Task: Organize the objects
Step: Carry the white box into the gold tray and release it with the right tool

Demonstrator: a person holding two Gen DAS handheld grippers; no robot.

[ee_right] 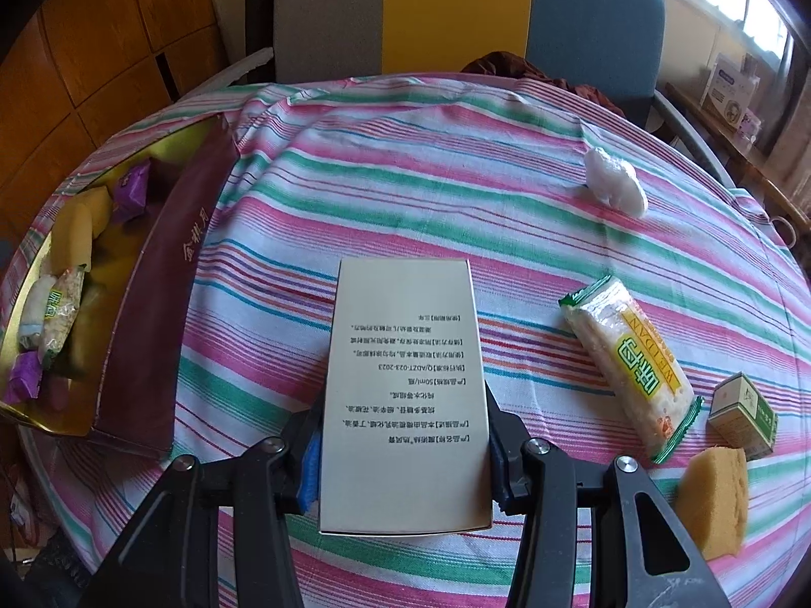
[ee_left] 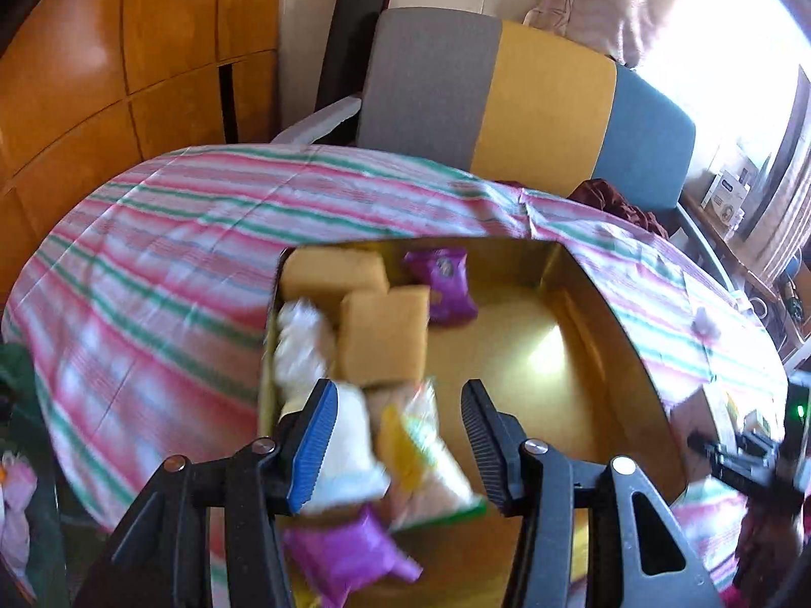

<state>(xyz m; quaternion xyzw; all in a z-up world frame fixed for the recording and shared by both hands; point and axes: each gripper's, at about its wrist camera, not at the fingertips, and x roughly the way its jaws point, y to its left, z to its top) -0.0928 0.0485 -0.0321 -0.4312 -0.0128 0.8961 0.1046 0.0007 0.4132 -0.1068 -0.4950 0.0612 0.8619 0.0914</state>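
Danger of a slip first: clamped by the right gripper (ee_right: 403, 420) only at the lower end of the tall cream cardboard carton (ee_right: 405, 344), so likely to pivot between the pads on a fast carry. Could also catch on the near maroon wall of the gold-lined open gift box (ee_right: 167, 278) if brought across too low, nudging that box over the pink, green and white striped tablecloth (ee_right: 456, 177). Little free room on the filled side; might land atop the yellow sponge blocks (ee_left: 382, 337) and purple foil packets (ee_left: 446, 283) and sit crooked unless aimed at the bare gold floor opposite. Possible clash too with the left gripper (ee_left: 400, 395), hung over the box with jaws apart and nothing pressed between them, only loose packets lying below.

Looked smooth and stiff: plain cream face, sharp edges, rows of small dark print reading upside down from the right wrist view, no dents visible. Sat over the cloth near the table's middle, to the right of the gift box and apart from it; lifted or resting, impossible to tell. Left out on the cloth further right: a long clear-wrapped cracker packet with green ends (ee_right: 628, 370), a crumpled white wad (ee_right: 616, 180), a small green-and-cream box (ee_right: 742, 415), a loose yellow sponge (ee_right: 714, 496).
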